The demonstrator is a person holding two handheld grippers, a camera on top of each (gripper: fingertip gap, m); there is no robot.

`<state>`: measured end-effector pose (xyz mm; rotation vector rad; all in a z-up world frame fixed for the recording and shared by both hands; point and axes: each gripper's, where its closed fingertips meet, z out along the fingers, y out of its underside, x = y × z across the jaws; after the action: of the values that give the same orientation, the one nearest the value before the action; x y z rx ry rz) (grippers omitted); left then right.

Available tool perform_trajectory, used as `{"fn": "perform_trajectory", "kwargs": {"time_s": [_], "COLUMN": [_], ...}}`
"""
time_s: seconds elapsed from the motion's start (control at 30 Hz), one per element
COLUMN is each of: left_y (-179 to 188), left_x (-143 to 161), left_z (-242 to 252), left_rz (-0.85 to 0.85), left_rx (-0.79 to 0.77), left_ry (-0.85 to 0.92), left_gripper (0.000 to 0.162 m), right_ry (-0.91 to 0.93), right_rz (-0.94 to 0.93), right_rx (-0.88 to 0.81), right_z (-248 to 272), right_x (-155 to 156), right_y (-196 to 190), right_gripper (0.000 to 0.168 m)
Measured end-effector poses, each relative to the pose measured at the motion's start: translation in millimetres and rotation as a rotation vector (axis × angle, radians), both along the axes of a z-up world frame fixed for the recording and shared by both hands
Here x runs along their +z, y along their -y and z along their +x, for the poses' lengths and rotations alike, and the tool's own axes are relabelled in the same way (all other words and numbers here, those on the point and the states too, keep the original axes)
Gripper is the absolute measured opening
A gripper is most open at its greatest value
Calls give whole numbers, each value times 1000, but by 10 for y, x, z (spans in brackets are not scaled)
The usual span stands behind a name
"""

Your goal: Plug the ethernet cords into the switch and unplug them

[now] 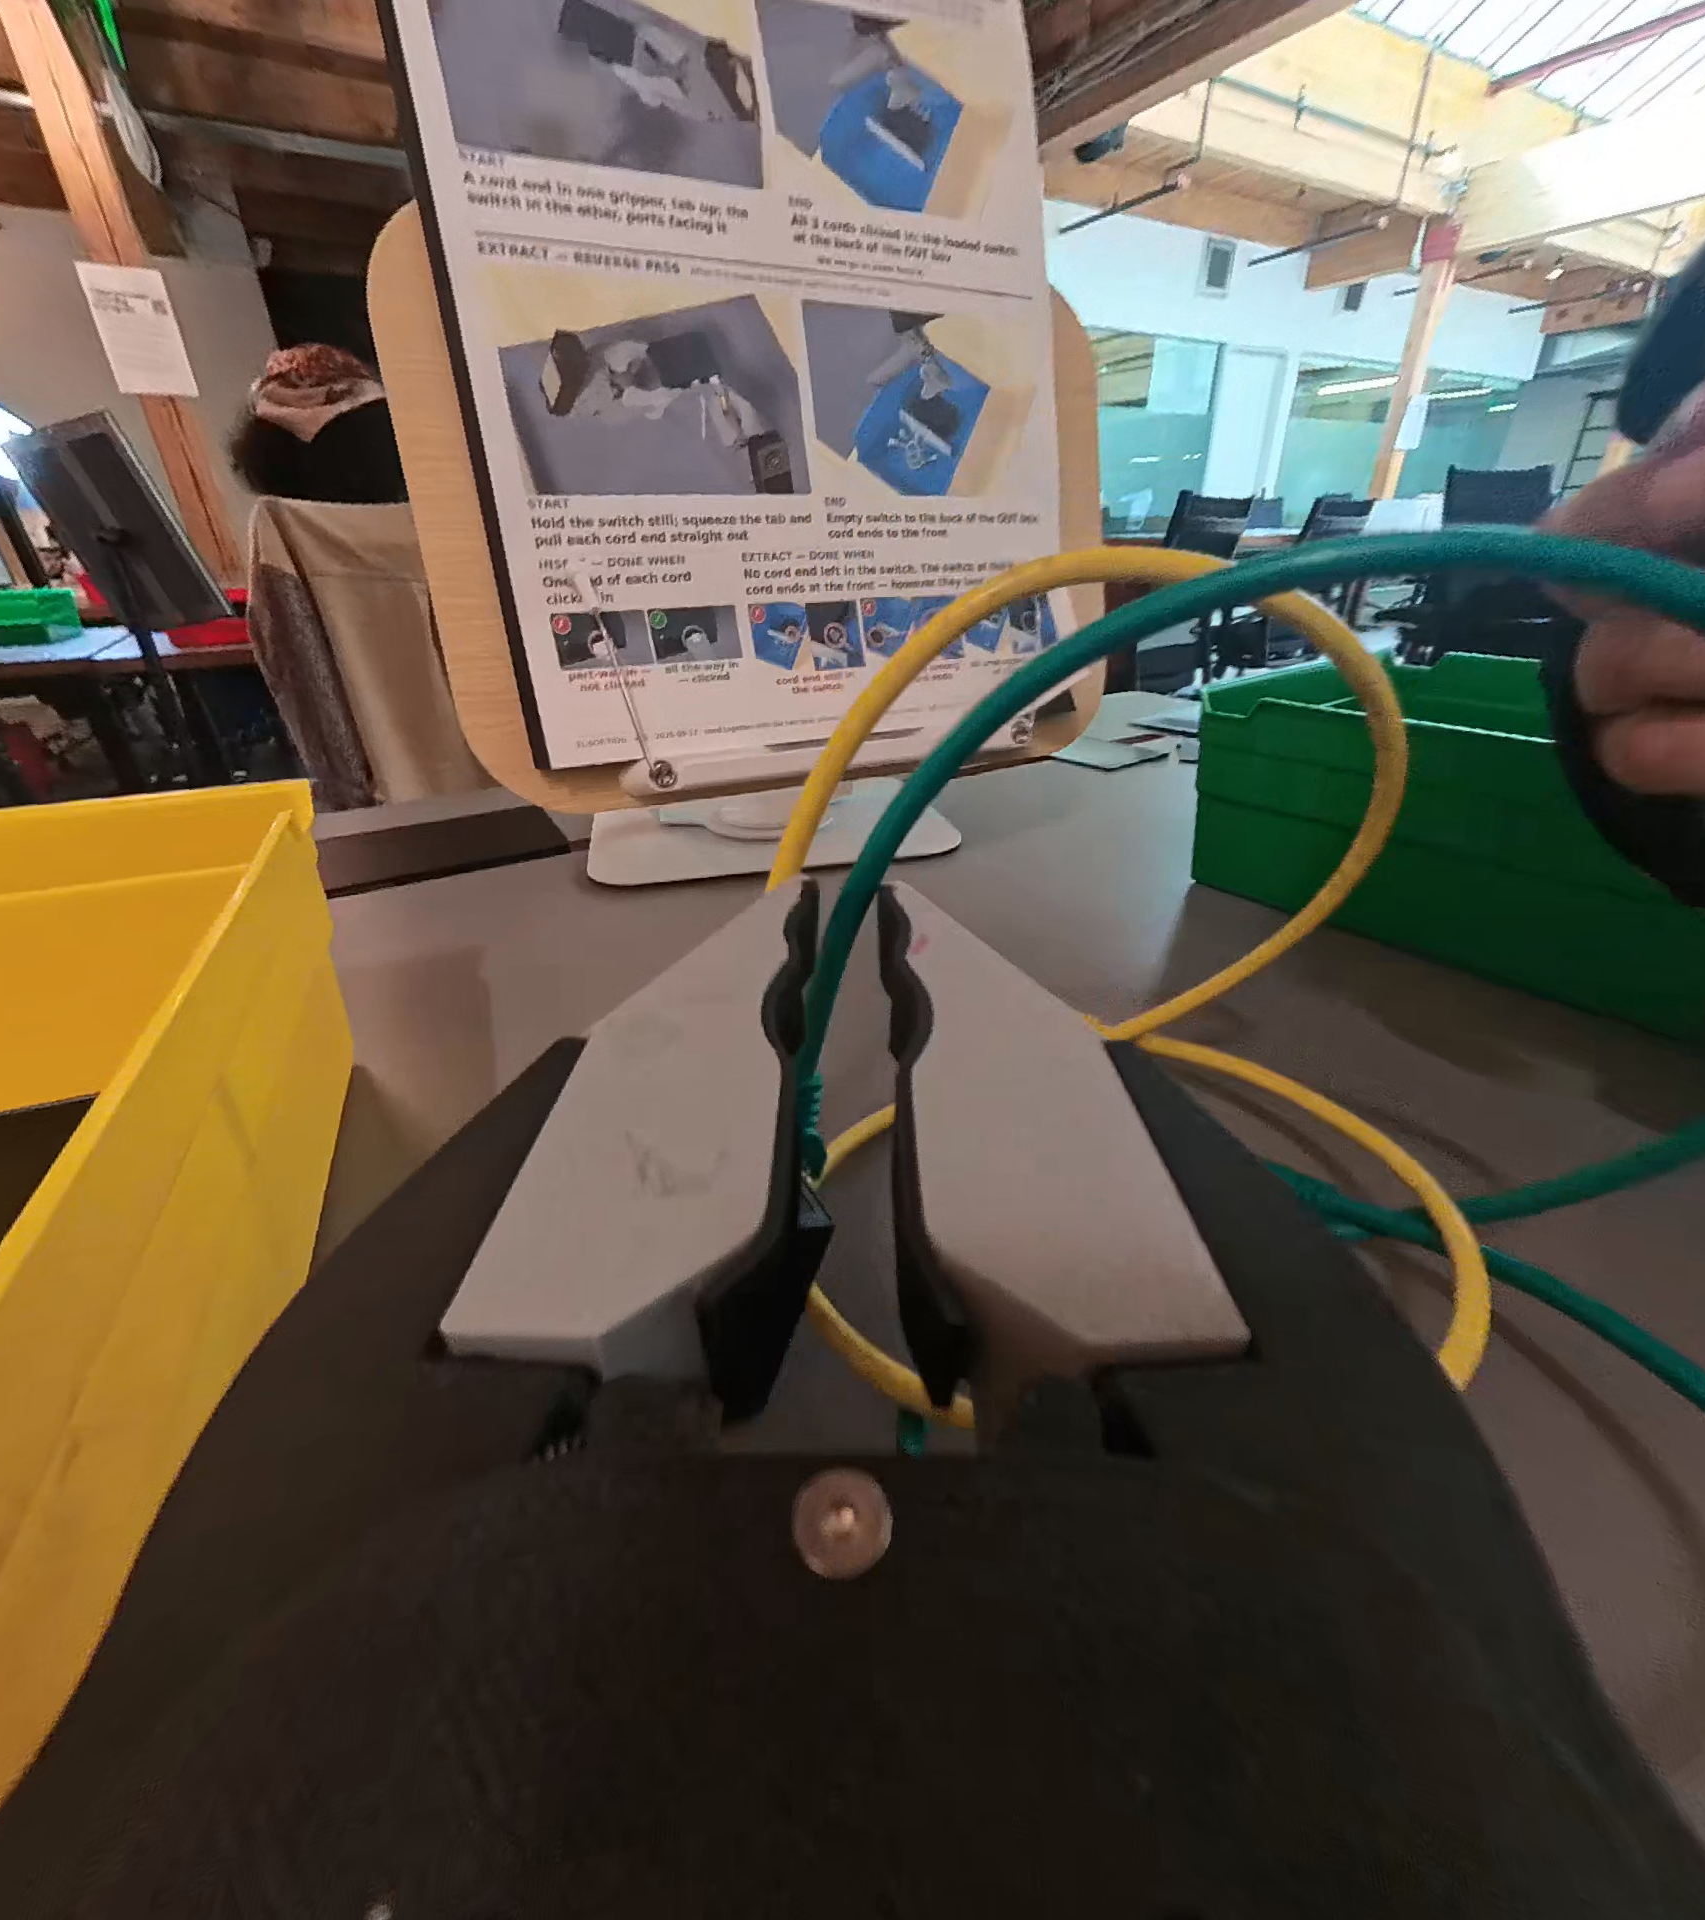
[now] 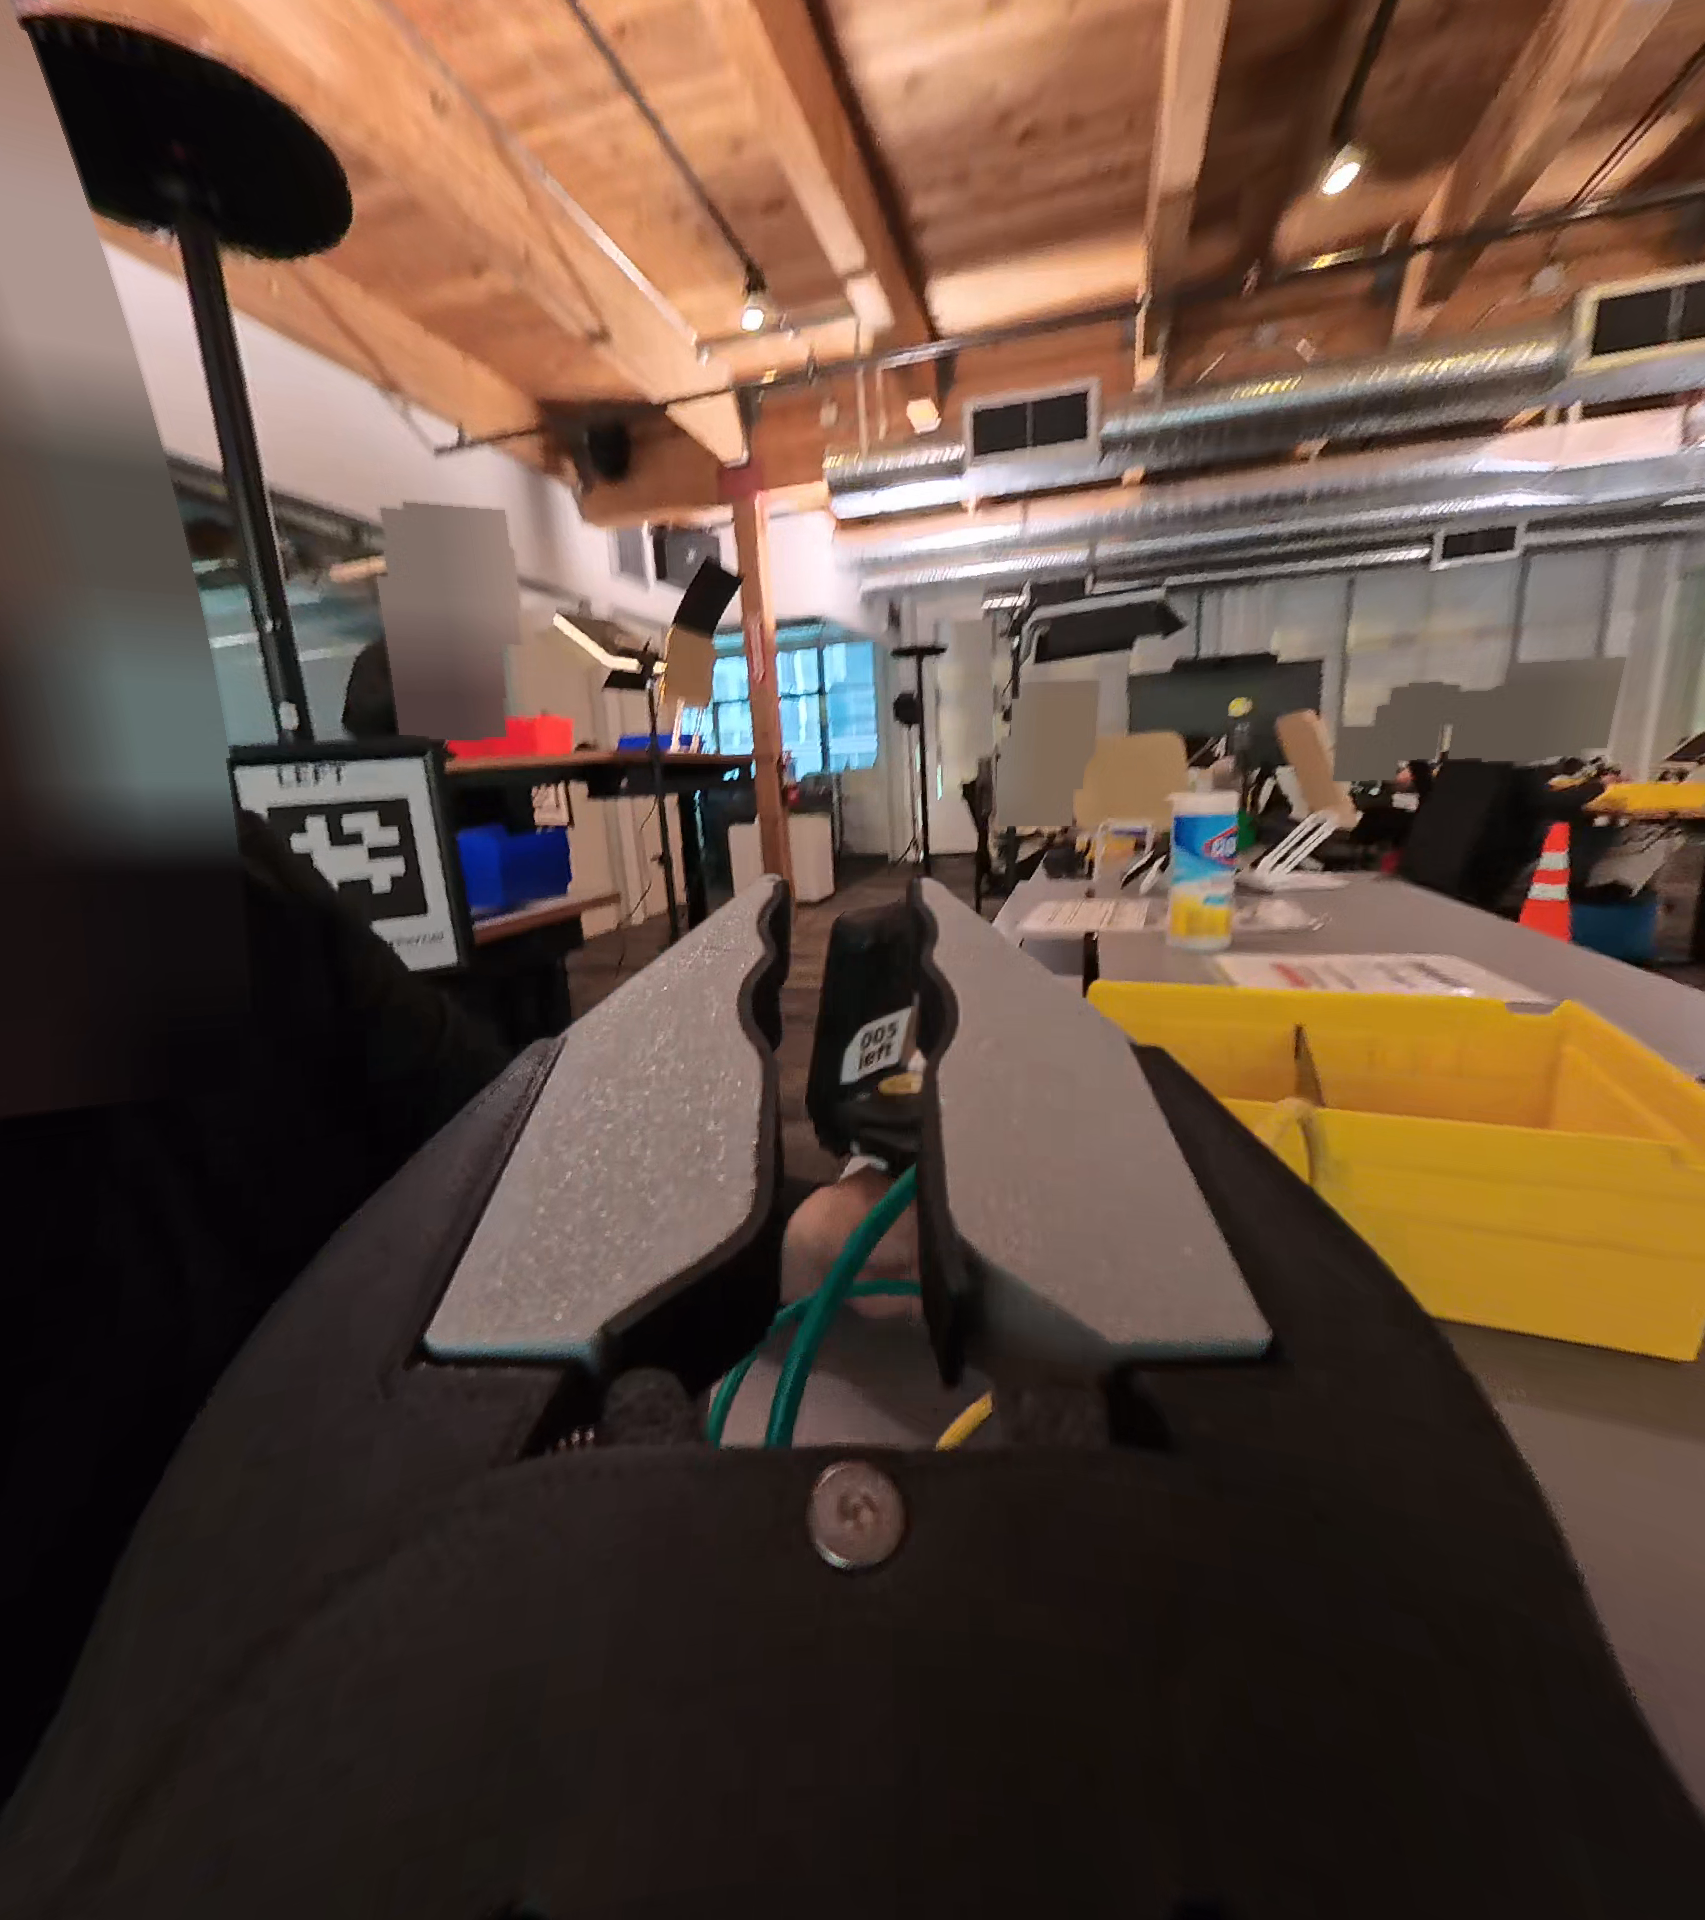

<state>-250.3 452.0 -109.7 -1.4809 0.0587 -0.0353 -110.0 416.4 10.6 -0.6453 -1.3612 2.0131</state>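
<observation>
My left gripper (image 1: 843, 904) hangs over the grey table, jaws a narrow way apart. The green cord (image 1: 1450, 542) runs loosely up through the gap along the left pad, then arcs right and back down. A yellow cord (image 1: 1118, 561) loops behind and under the fingers. A small black block sits against the left pad; I cannot tell what it is. My right gripper (image 2: 853, 894) is open and empty. Through its gap I see the other gripper's black labelled handle (image 2: 863, 977), the hand holding it, the green cord (image 2: 806, 1320) and a yellow cord end (image 2: 962, 1423). No switch is in view.
A yellow bin (image 1: 100, 935) stands close on the left; it also shows in the right wrist view (image 2: 1450, 1247). Stacked green bins (image 1: 1399, 831) stand at the right. An instruction board (image 1: 723, 416) stands at the back. A hand (image 1: 1679, 675) holds the right gripper at the far right. My hands' fingertips stand some 20 cm from each other.
</observation>
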Motion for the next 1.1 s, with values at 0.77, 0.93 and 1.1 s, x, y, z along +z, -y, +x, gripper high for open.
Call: {"fn": "perform_trajectory", "kwargs": {"time_s": [0.77,0.93,1.1], "left_y": [1135,1547,1563], "left_x": [428,-461,-772], "left_z": [-485,-1063,-1514], "left_rz": [-382,-900,-1047], "left_rx": [-109,-138,-6], "left_ry": [-268,-365,-551], "left_gripper": [52,43,24], "right_ry": [84,77,84], "right_rz": [-71,-84,-89], "right_rx": [-136,-128,-121], "right_z": [-262,-245,-252], "right_x": [-194,-166,-170], "right_y": [-312,-313,-308], "right_gripper": [17,16,16]}}
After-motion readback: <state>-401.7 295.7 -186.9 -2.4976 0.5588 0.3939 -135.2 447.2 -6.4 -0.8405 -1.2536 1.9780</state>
